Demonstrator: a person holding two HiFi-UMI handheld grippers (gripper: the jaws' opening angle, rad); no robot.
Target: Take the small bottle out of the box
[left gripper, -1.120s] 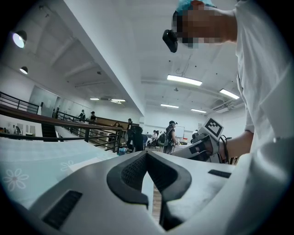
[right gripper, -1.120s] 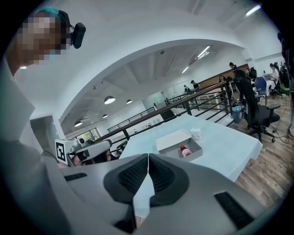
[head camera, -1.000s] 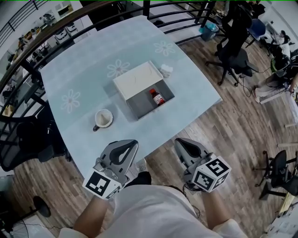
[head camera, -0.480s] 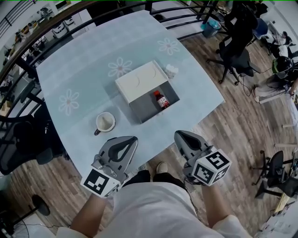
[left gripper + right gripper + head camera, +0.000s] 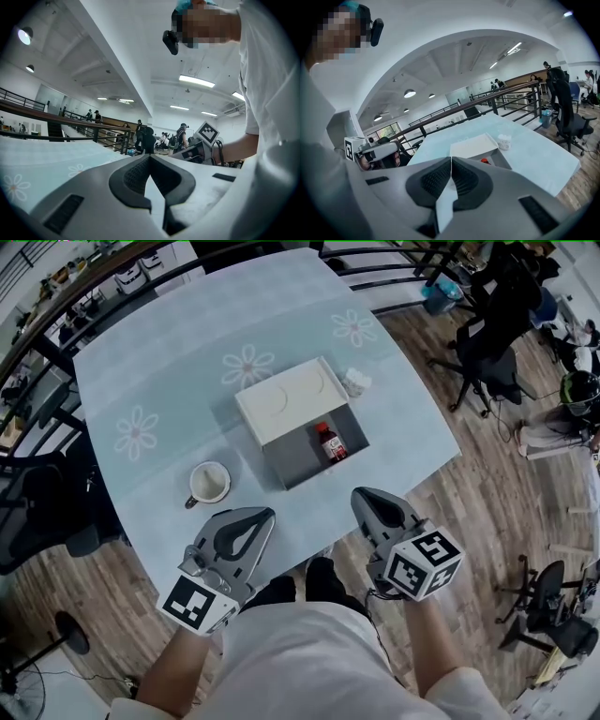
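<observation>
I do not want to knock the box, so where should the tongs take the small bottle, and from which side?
Grip the small bottle across its labelled body, below the red cap, coming down from above. It seems to lie inside the open grey box, whose walls block a sideways approach; the right gripper is nearer.

we see our left gripper (image 5: pixel 150 158), jaws together with nothing between them. a pale blue flowered tablecloth (image 5: pixel 37 164) lies at left, a dark railing (image 5: pixel 79 127) behind, our right gripper (image 5: pixel 192 152) beyond.
</observation>
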